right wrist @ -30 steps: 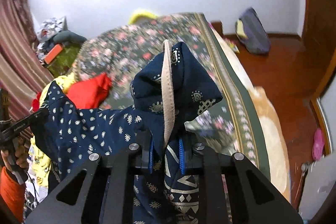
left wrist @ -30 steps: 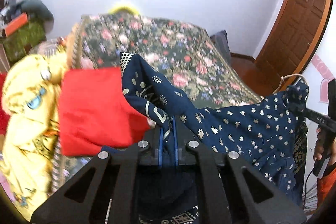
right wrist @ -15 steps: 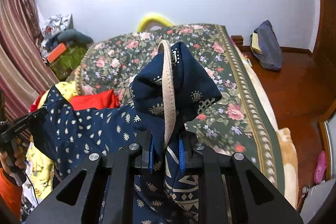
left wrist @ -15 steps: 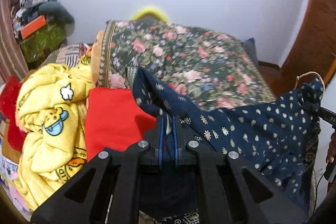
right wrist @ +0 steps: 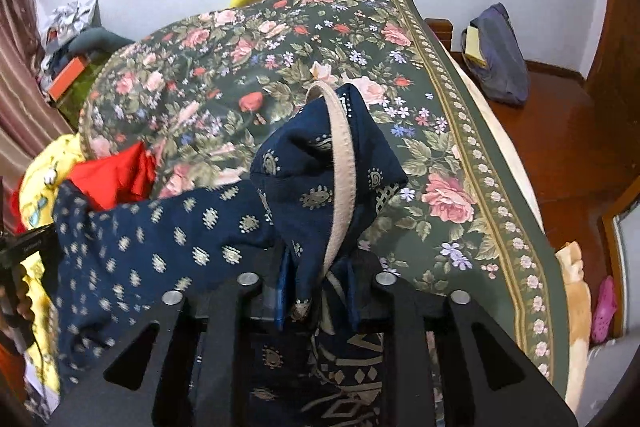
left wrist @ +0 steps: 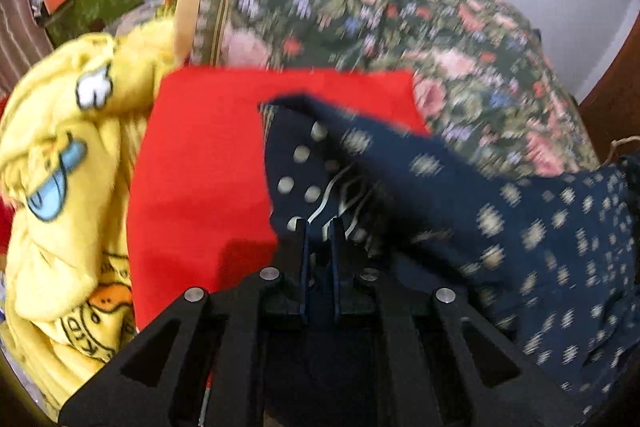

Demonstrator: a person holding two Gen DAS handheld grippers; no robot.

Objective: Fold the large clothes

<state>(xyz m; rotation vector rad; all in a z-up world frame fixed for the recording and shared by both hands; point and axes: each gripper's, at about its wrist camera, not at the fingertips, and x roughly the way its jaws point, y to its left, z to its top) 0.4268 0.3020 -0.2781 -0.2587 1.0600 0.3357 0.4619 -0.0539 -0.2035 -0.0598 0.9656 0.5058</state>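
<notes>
A navy blue garment (left wrist: 520, 219) with small gold motifs hangs stretched between my two grippers above the floral bed. My left gripper (left wrist: 319, 227) is shut on one bunched corner of it, over the red cloth. My right gripper (right wrist: 316, 267) is shut on the other end (right wrist: 320, 167), where a beige band (right wrist: 344, 171) runs over the bunched fabric. The span of the garment (right wrist: 160, 235) runs left toward the left gripper (right wrist: 28, 247) at that view's left edge. The left wrist view is blurred.
A floral bedspread (right wrist: 280, 67) covers the bed. A folded red cloth (left wrist: 208, 167) and a yellow cartoon blanket (left wrist: 60, 167) lie at the bed's left. Clutter (right wrist: 68, 51) is stacked by the wall. A grey bag (right wrist: 496, 55) sits on the wooden floor to the right.
Both grippers have tipped down toward the bed while keeping their hold. The left gripper has moved over the red cloth, and the garment's left corner now lies above it.
</notes>
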